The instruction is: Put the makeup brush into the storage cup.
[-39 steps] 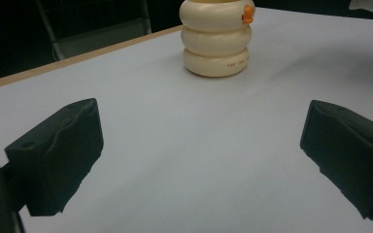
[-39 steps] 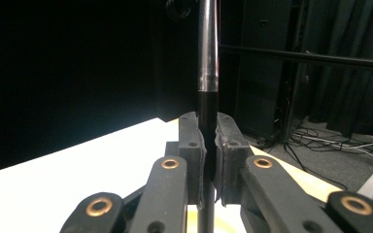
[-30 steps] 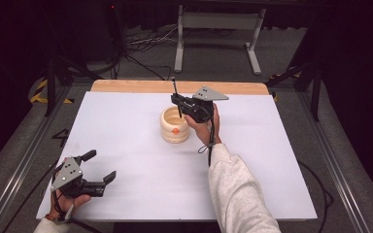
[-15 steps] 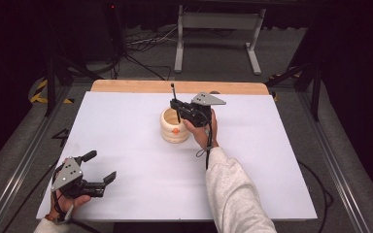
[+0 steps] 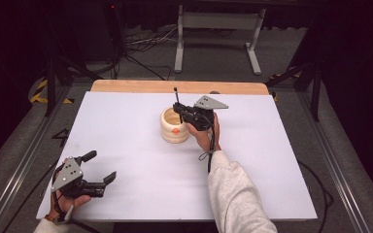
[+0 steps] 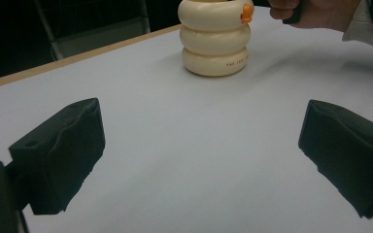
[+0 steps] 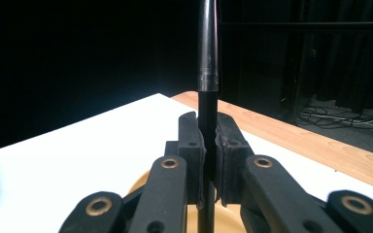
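A thin black rod is seen clamped upright between the pads of the right gripper in its own view; from the high view it is shown directly over the cream ringed pot, which stands just past the middle of the white table, toward 12 o'clock. The left gripper, jaws spread wide and holding nothing, rests at 7 o'clock near the edge. A wooden strip borders the far side; dark floor with cables lies beyond. Bare surface is left at 3 o'clock.
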Demonstrator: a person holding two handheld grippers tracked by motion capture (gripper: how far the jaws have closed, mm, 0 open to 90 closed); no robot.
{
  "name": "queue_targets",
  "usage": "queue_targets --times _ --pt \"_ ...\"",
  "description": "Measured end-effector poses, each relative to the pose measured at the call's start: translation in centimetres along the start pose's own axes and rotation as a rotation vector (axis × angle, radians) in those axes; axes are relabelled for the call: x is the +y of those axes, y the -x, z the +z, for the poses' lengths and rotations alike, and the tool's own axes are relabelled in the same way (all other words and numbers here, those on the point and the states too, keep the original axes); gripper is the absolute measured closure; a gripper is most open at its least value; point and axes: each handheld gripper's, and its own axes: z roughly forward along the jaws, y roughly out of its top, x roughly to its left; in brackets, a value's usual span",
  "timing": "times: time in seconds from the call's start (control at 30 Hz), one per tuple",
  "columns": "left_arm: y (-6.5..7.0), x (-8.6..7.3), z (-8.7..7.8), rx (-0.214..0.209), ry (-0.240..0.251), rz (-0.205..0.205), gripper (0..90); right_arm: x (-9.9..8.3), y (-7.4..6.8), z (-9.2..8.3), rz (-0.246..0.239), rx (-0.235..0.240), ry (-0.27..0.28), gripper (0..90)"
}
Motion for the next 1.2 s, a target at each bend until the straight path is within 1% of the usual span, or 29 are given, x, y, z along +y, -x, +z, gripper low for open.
queue_targets --times 0.13,0.17,0.33,0.37,0.5,0.67,0.73,0.83,0.9,1.1,1.13,1.2 --pt "0.0 0.0 0.0 -0.003 -0.006 0.004 3.7 -0.3 -0.1 -0.1 -0.006 0.007 -0.006 84.0" --pt "0.0 0.0 0.0 -0.005 -0.007 0.003 3.8 -0.3 -0.2 -0.2 -0.012 0.002 -0.011 83.9" --pt "0.0 0.0 0.1 -0.002 -0.004 0.000 3.8 -0.4 -0.1 -0.4 -0.007 0.002 -0.010 83.8" --pt "0.1 0.0 0.2 0.000 0.001 0.001 3.9 -0.4 -0.1 -0.5 -0.013 -0.003 -0.016 83.9" --pt "0.2 0.1 0.2 0.001 0.004 0.007 4.0 -0.3 0.0 -0.6 -0.016 -0.007 -0.014 83.8" --pt "0.1 0.1 0.1 0.004 0.012 0.003 3.9 -0.2 0.0 -0.8 -0.019 -0.014 -0.015 82.7" --pt "0.1 0.0 0.1 0.006 0.014 0.000 3.8 -0.1 0.0 -0.8 -0.024 -0.024 -0.019 76.8" --pt "0.2 0.1 0.1 0.005 0.007 0.003 3.8 0.0 0.0 -0.9 -0.027 -0.039 -0.021 71.6" --pt "0.2 0.1 0.1 0.004 0.007 0.004 3.8 0.1 0.1 -1.1 -0.031 -0.042 -0.019 70.1" --pt "0.2 0.1 0.2 0.009 0.001 0.005 3.9 0.3 0.4 -2.0 -0.034 -0.060 -0.010 60.9" --pt "0.3 0.1 0.1 0.012 0.004 0.008 3.9 0.4 0.4 -2.2 -0.031 -0.063 -0.012 58.2" --pt "0.3 0.1 0.1 0.014 0.004 0.010 3.9 0.5 0.5 -2.5 -0.042 -0.079 -0.016 54.5"
